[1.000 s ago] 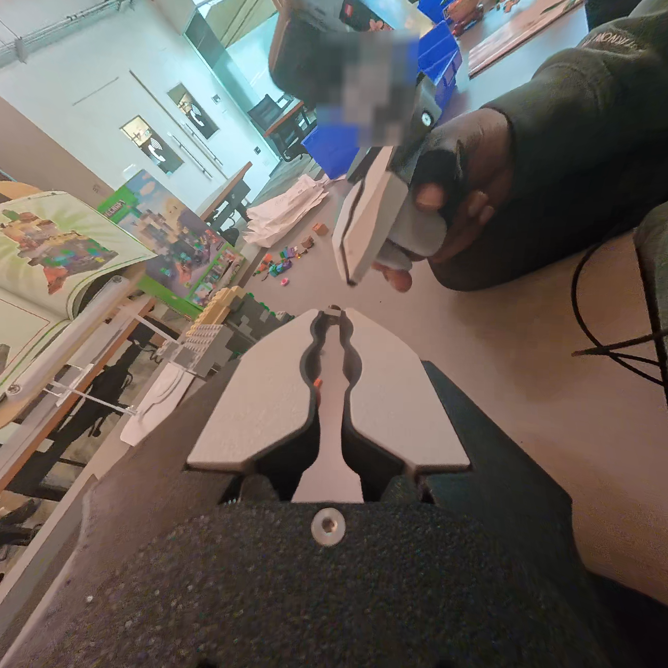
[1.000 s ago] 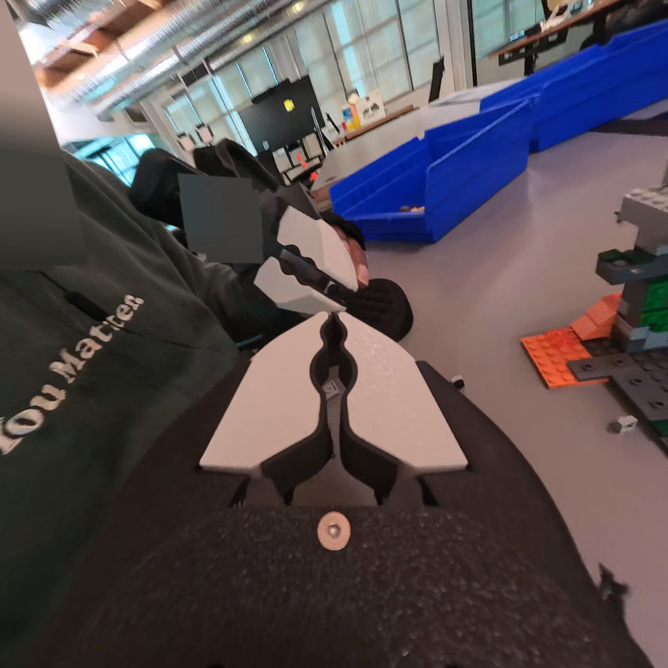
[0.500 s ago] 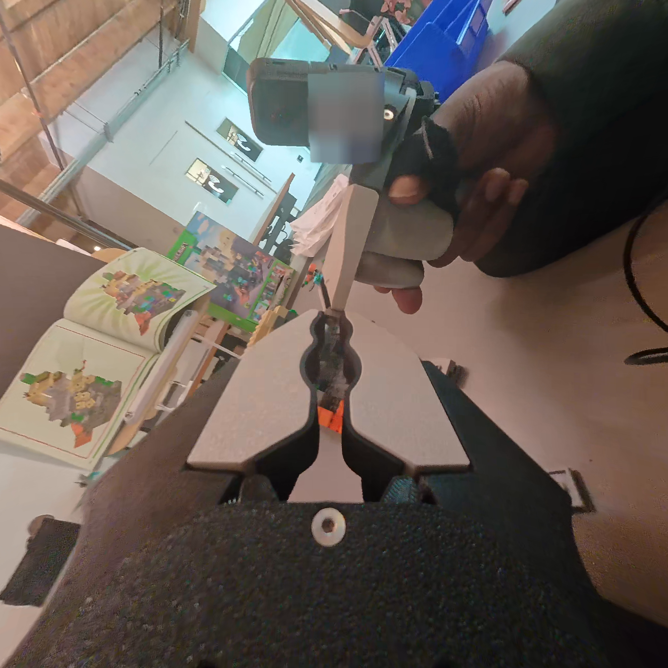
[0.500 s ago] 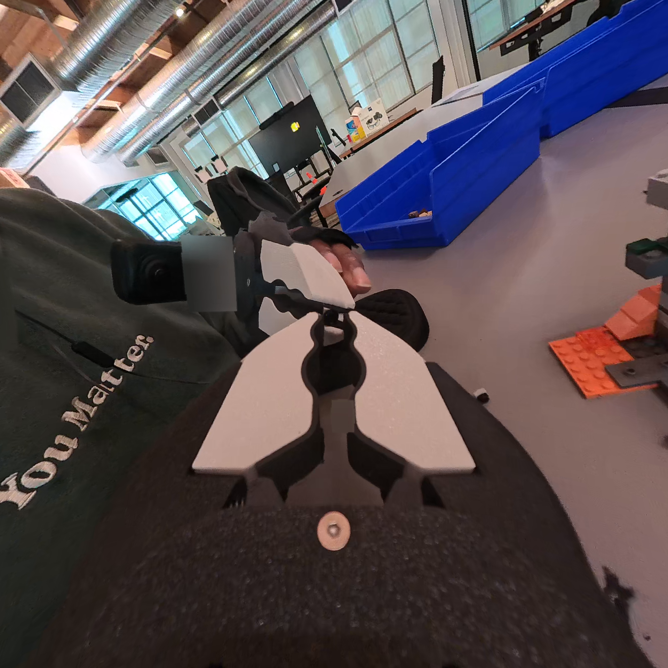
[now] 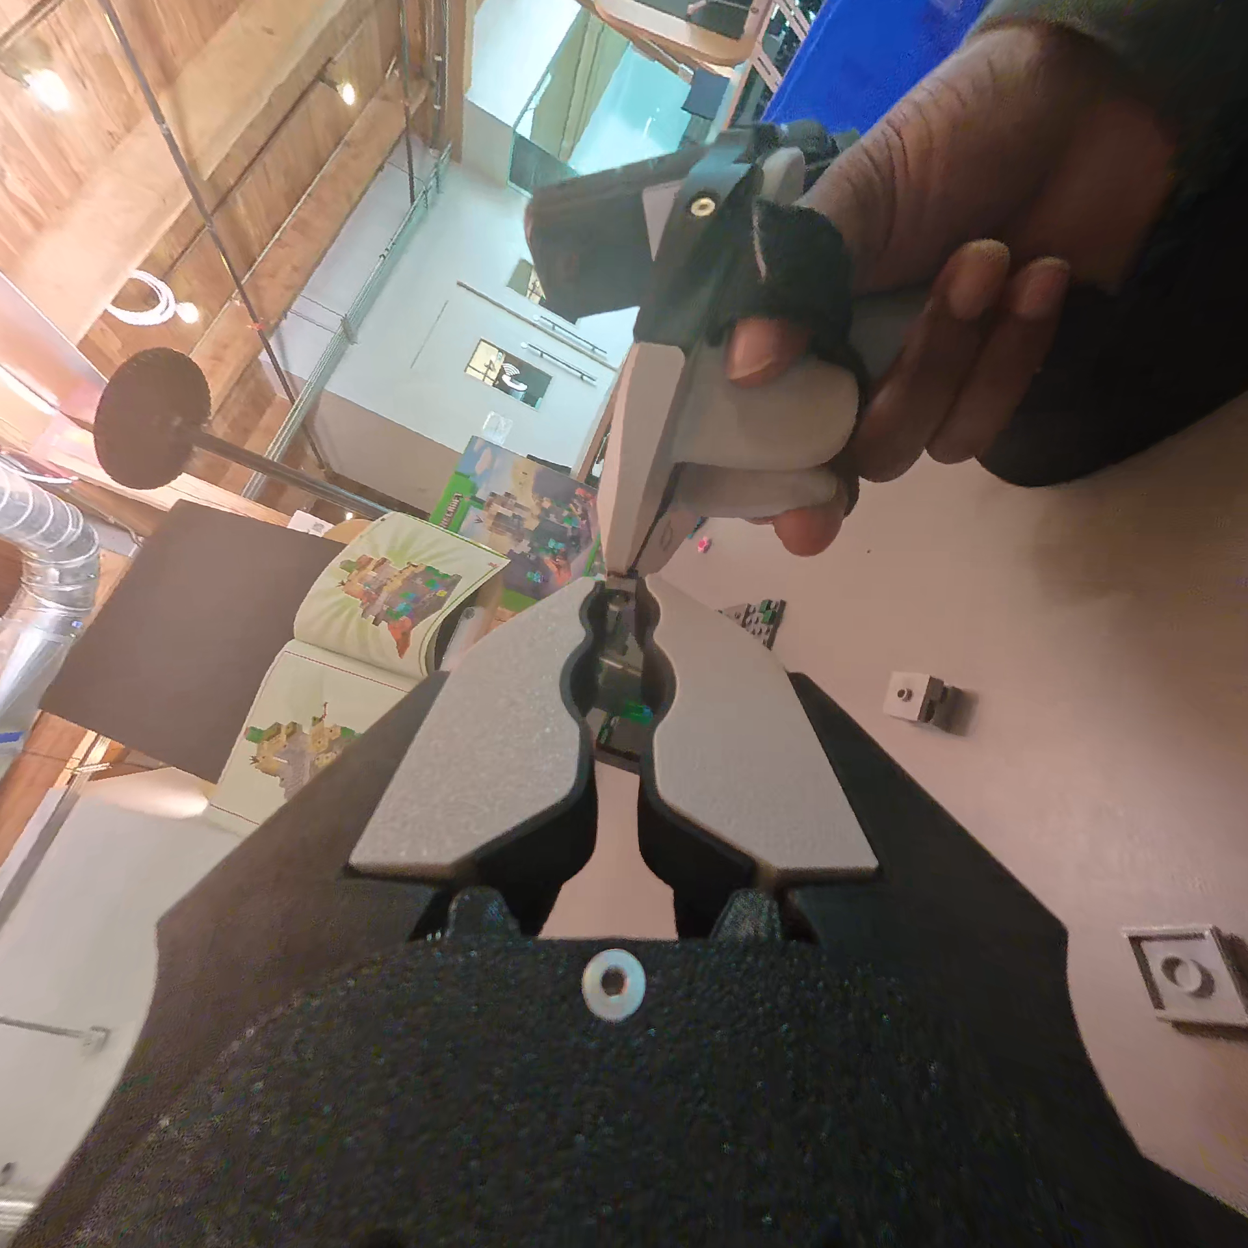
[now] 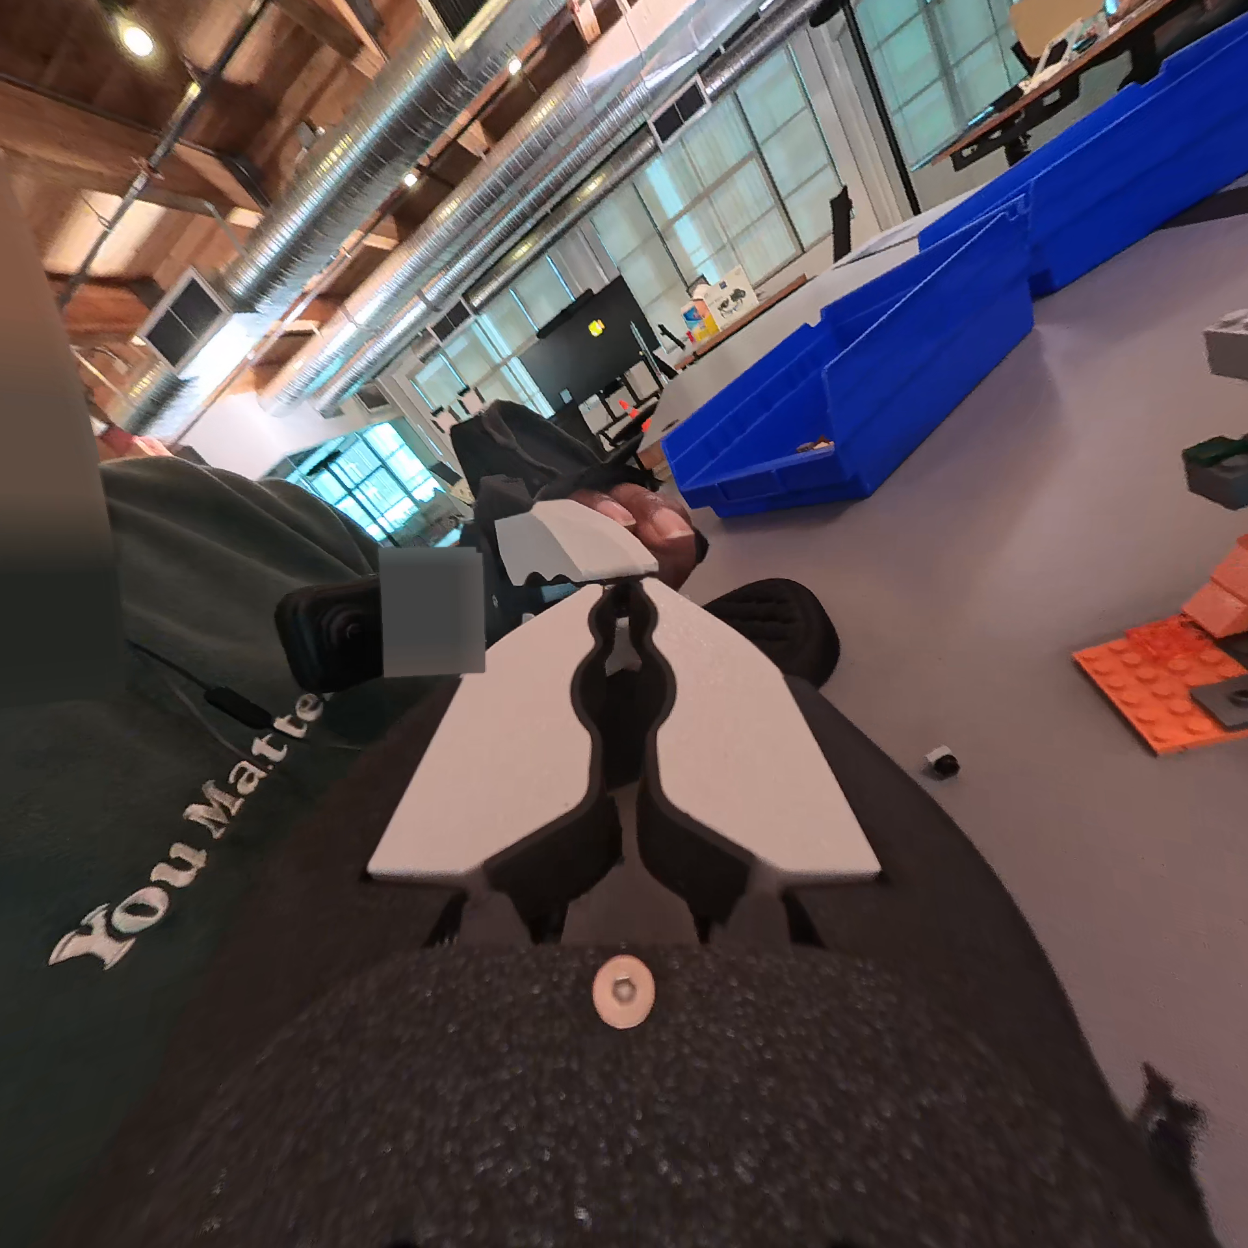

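My left gripper (image 5: 618,589) is shut, and a small grey piece (image 5: 616,600) sits between its tips. My right gripper (image 5: 625,568), held by a hand (image 5: 945,270), comes down from above, and its tips meet the same piece tip to tip. In the right wrist view my right gripper (image 6: 625,591) is shut with only a thin gap at the tips. The left gripper (image 6: 652,567) lies across just beyond it. What the right tips pinch is mostly hidden. Both grippers hover above the grey table (image 5: 1013,608).
Loose grey bricks (image 5: 928,699) (image 5: 1188,979) lie on the table at right. An open instruction booklet (image 5: 385,608) and a colourful box (image 5: 520,513) stand at left. Blue bins (image 6: 878,405), an orange plate (image 6: 1161,675) with a partial build (image 6: 1222,466), and a tiny piece (image 6: 942,760) also show.
The two grippers have moved together until their tips meet. Both have tilted, and the right one now points down onto the left one's tips.
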{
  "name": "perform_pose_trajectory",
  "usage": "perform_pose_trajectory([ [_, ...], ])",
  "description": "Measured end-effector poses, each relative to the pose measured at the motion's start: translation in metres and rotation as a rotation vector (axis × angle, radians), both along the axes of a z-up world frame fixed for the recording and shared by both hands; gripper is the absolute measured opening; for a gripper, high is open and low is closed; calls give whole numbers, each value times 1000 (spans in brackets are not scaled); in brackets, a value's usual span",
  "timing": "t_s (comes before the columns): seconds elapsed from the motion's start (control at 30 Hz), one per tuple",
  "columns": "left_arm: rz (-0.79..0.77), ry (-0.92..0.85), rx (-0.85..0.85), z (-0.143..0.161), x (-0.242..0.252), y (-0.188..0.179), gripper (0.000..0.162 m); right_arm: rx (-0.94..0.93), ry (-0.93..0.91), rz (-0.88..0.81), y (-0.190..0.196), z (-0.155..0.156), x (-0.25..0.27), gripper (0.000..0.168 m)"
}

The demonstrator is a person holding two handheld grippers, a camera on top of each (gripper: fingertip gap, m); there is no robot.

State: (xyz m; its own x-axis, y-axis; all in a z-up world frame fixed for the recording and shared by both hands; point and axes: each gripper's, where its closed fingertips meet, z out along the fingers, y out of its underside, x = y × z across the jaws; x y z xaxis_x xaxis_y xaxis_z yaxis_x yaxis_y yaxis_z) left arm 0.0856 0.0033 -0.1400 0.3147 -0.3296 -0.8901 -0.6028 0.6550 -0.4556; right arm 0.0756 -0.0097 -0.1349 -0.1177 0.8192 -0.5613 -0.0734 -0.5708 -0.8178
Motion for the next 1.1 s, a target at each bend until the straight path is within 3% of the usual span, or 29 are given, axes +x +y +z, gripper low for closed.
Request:
perform_pose_trajectory([
  [0.13,22,-31,-41,1,0,2,8,-21,37,7,1,3,4,4],
  [0.2,117,-45,-81,-1,-16,19,7,-34,68,-7,5,6,9,0],
  [0.47,65,-77,-101,1,-17,10,7,18,-31,-7,0,-2,-8,0],
  [0.5,57,-78,-91,2,-15,9,7,12,-28,-16,2,-1,-9,2],
  [0.53,52,-74,-71,3,-14,7,7,2,-26,-25,4,-1,-9,21],
  [0.63,48,-55,-40,3,-11,5,7,-10,-20,-17,4,1,-11,25],
  [1.1,-21,-52,47,10,-5,-10,7,58,6,91,-11,6,-12,13],
])
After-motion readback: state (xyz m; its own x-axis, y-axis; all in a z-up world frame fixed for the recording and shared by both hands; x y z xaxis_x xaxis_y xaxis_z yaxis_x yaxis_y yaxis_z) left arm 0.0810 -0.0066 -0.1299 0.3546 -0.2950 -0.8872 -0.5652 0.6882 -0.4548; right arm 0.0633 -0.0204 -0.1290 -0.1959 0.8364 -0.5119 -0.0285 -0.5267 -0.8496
